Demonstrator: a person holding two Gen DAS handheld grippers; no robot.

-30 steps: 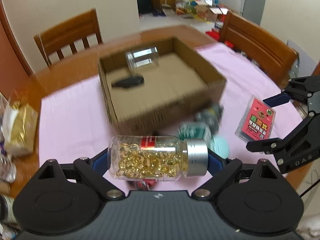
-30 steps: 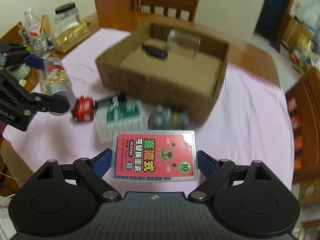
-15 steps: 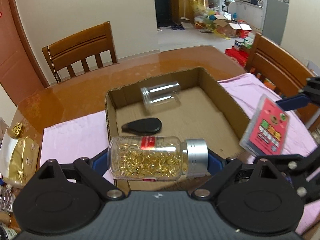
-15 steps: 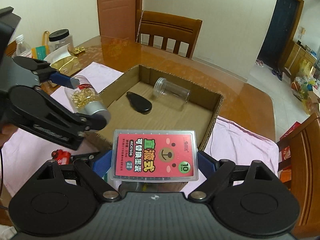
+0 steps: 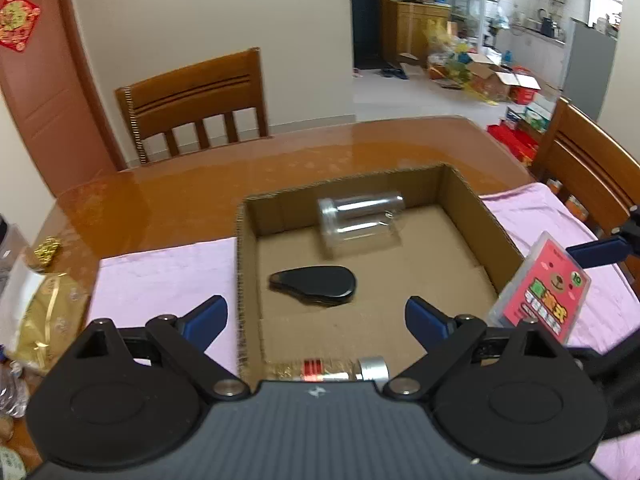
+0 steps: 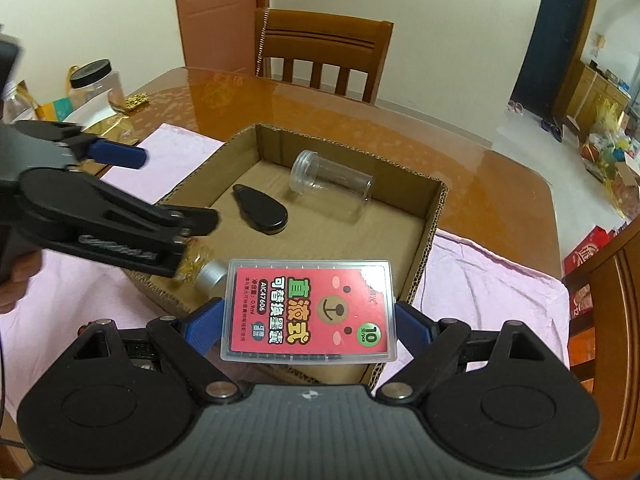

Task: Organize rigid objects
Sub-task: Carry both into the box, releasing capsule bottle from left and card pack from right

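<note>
the capsule bottle (image 5: 334,369), clamped in the left tongs (image 5: 316,316) half a second ago, has been released; it now lies at lower centre inside the cardboard box (image 5: 460,184). left tongs spread wide. the red refill case (image 6: 310,314) is still gripped by the right tongs (image 6: 304,322) over the box's near edge, judged next to be dropped in.

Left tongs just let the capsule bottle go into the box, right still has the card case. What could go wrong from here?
1. The capsule bottle lies on its side at the cardboard box's near wall, below the open left tongs; it may roll.
2. The right tongs hold the card case above that bottle; released here, it may land on it.
</note>
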